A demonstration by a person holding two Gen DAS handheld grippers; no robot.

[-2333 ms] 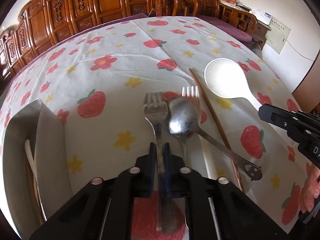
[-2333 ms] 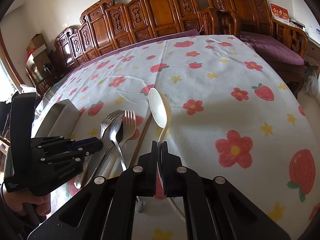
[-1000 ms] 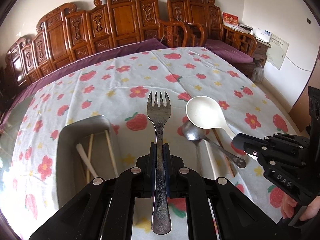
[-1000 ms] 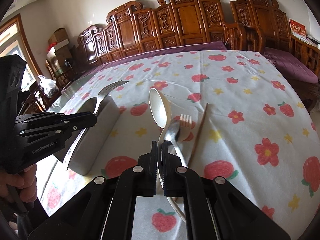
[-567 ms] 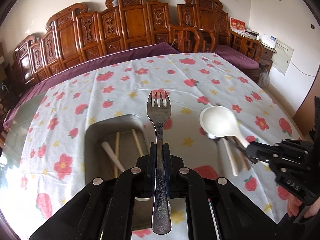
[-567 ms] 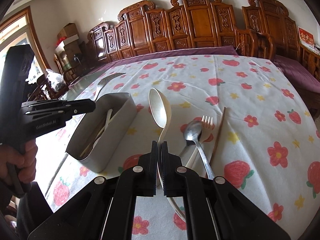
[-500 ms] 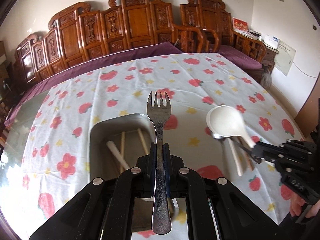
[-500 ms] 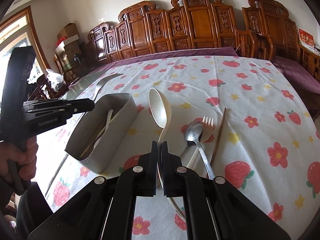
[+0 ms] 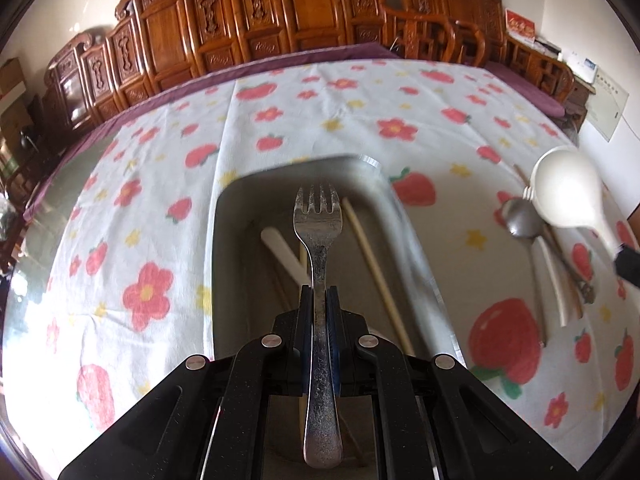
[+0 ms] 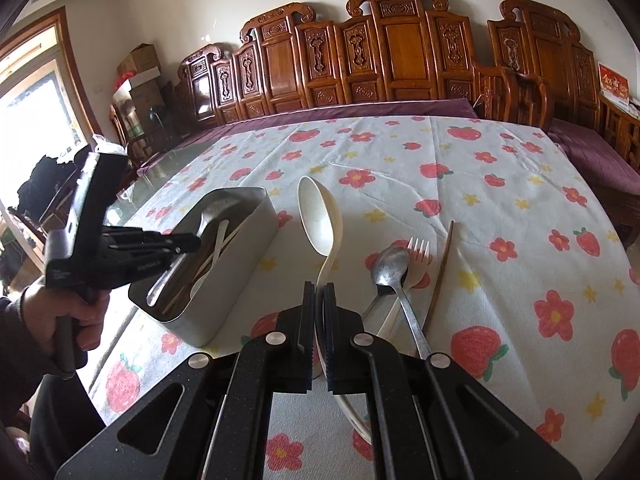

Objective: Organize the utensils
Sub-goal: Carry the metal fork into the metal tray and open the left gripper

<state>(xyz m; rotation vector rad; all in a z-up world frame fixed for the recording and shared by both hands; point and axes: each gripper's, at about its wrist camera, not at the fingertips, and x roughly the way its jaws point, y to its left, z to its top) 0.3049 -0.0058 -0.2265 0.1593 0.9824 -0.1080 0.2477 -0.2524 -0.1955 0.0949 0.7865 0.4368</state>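
Observation:
My left gripper (image 9: 319, 300) is shut on the handle of a metal fork (image 9: 317, 220), tines pointing forward, right above the open grey metal bin (image 9: 218, 240). Pale chopsticks (image 9: 376, 272) and a white handle (image 9: 280, 248) lie in the bin. In the right wrist view the left gripper (image 10: 195, 242) hangs over the bin (image 10: 240, 280). My right gripper (image 10: 319, 292) is shut on the handle of a white spoon (image 10: 320, 216), held above the cloth to the right of the bin. A metal spoon (image 10: 390, 266), a pale fork (image 10: 418, 252) and a brown chopstick (image 10: 442, 268) lie on the cloth.
A strawberry-and-flower tablecloth (image 10: 500, 184) covers the table. Carved wooden chairs (image 10: 400, 52) line the far side. A hand and dark sleeve (image 10: 60, 320) hold the left gripper at the table's left edge, beside bare glass (image 10: 160, 176).
The left gripper has carried the fork leftward and down, from beside the bin to directly over its opening. The right gripper has stayed almost still with the white spoon.

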